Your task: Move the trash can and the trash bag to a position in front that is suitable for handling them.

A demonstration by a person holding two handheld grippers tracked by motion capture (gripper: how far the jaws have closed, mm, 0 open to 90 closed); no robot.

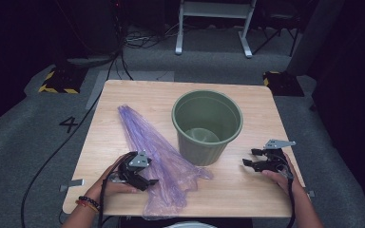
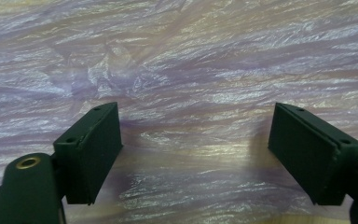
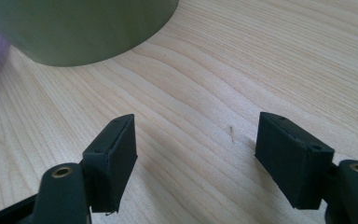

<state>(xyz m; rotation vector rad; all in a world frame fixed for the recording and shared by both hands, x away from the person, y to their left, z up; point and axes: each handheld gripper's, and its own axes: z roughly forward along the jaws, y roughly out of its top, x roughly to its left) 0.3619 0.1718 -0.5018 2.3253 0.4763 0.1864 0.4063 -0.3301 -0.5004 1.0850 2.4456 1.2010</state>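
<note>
A thin purple plastic bag (image 1: 159, 156) lies flat on the wooden table (image 1: 138, 95), stretching from the back left to the front edge. A green ribbed bin (image 1: 207, 126) stands upright and empty at the table's middle. My left gripper (image 1: 148, 183) is open at the bag's left side, its jaws just above the crinkled purple bag (image 2: 191, 70), nothing between them. My right gripper (image 1: 249, 157) is open over bare wood to the right of the bin (image 3: 84, 28), a short gap away from it.
The bag's lower end hangs over the table's front edge. Bare wood lies right of the bin and behind it. Dark floor, cables and a white frame (image 1: 214, 26) surround the table. A white round rim (image 1: 190, 224) shows below the front edge.
</note>
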